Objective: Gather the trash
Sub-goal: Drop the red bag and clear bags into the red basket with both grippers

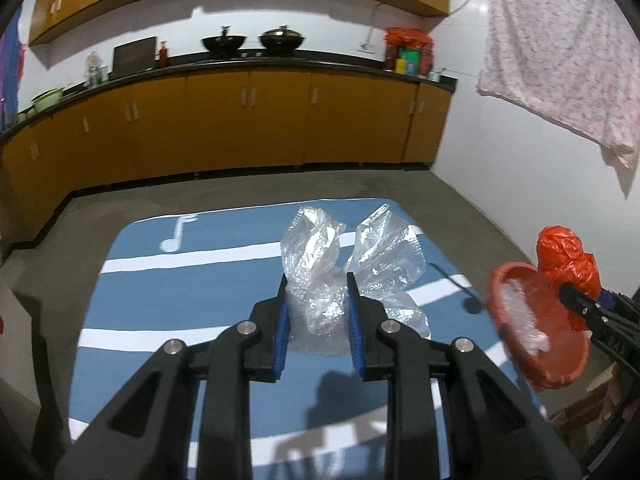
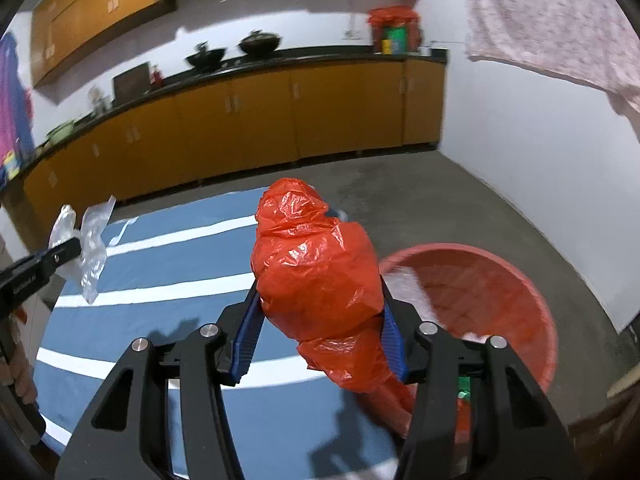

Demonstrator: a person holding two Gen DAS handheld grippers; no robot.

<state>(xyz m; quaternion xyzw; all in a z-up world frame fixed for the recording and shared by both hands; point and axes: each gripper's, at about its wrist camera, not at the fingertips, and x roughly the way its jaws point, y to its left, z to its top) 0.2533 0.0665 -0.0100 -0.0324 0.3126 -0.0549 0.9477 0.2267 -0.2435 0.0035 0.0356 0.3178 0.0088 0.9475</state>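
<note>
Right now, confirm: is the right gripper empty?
No, the right gripper is shut on a crumpled red plastic bag.

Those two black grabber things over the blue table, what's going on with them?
A person is clearing rubbish with a handheld gripper in each hand. The left gripper is clamped on crumpled clear plastic wrap above the blue table. The right gripper holds a scrunched red plastic bag near a red basin, which already has some clear plastic in it. Neither piece has been dropped in yet.
</note>
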